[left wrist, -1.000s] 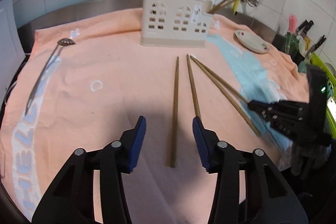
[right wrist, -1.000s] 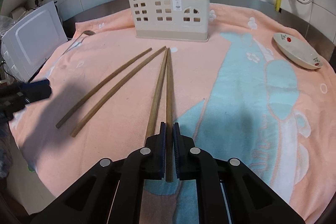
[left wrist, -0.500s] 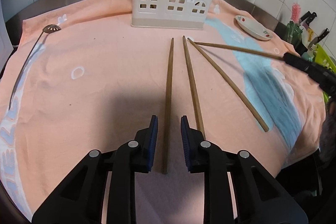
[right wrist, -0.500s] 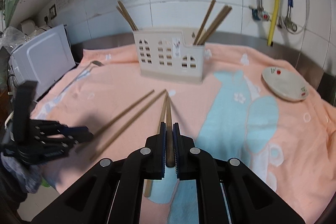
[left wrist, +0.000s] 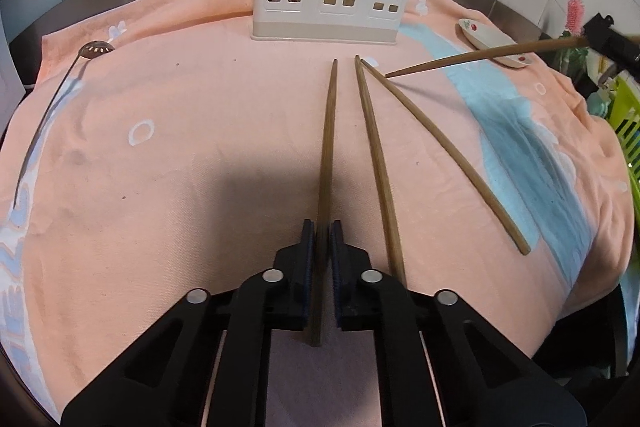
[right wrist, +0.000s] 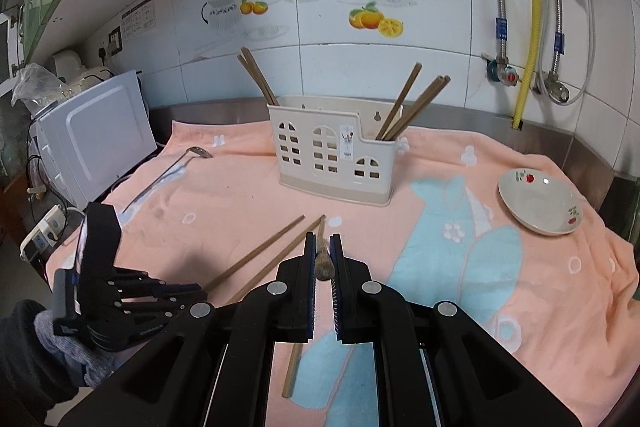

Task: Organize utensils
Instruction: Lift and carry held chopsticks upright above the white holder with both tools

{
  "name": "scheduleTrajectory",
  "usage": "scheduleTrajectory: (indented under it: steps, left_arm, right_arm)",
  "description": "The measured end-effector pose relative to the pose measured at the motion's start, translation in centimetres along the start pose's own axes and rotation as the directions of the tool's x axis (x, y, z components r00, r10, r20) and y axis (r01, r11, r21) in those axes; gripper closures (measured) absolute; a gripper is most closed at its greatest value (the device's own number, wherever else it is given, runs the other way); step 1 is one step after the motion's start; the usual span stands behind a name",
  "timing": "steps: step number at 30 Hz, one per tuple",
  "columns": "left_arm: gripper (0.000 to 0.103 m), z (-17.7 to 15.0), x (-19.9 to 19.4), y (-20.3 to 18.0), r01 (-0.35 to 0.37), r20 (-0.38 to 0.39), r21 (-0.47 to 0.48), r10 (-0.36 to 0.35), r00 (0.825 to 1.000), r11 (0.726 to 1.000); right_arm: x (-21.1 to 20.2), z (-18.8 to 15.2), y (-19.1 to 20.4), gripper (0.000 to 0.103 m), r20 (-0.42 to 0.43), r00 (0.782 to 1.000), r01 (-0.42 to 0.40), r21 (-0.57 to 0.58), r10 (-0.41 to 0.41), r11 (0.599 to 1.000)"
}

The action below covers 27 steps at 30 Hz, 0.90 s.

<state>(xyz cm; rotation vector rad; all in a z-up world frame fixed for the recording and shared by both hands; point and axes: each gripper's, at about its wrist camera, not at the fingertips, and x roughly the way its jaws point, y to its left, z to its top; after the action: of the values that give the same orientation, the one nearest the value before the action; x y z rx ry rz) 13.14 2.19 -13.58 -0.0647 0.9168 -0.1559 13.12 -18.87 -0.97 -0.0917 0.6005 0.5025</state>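
My left gripper (left wrist: 321,227) is shut on a wooden chopstick (left wrist: 328,147) lying on the peach towel (left wrist: 180,147), pointing at the cream utensil holder (left wrist: 332,7). Two more chopsticks (left wrist: 374,155) (left wrist: 440,155) lie to its right. My right gripper (right wrist: 322,241) is shut on another chopstick (right wrist: 323,263), held in the air and seen end-on; in the left wrist view that chopstick (left wrist: 480,57) is lifted at the right, tip down near the holder. The holder (right wrist: 332,155) has chopsticks standing in both end compartments. The left gripper also shows in the right wrist view (right wrist: 132,299).
A slotted metal spoon (left wrist: 60,95) lies on the towel's left side. A small floral dish (right wrist: 540,203) sits at the right. A white appliance (right wrist: 92,143) stands left of the counter. Tiled wall with pipes is behind; a green rack (left wrist: 628,131) is at the far right.
My left gripper has closed onto the leftmost chopstick. My right gripper has lifted its chopstick off the towel and raised it well above the counter.
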Motion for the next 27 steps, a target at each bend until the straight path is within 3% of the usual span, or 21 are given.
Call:
scheduleTrajectory:
  steps: [9,19,27]
  left_arm:
    - [0.097,1.3,-2.4,-0.3,0.009,0.058,-0.005,-0.009,0.998,1.000]
    - [0.098,5.2,-7.5,-0.5,0.008,0.185,0.037,-0.015,0.983,0.999]
    - [0.098,8.5,-9.2,-0.7,0.020,0.229,0.055,-0.033,0.973,0.998]
  right_arm:
    - [-0.7,1.7,0.0,0.096,0.012,1.000,0.001,-0.029,-0.001,1.000]
    - [-0.4,4.2,-0.6,0.096,-0.008,1.000,-0.018,-0.048,0.018,0.999]
    - [0.0,7.6,-1.2,0.096,-0.022,0.998,-0.060,-0.055,0.059,0.997]
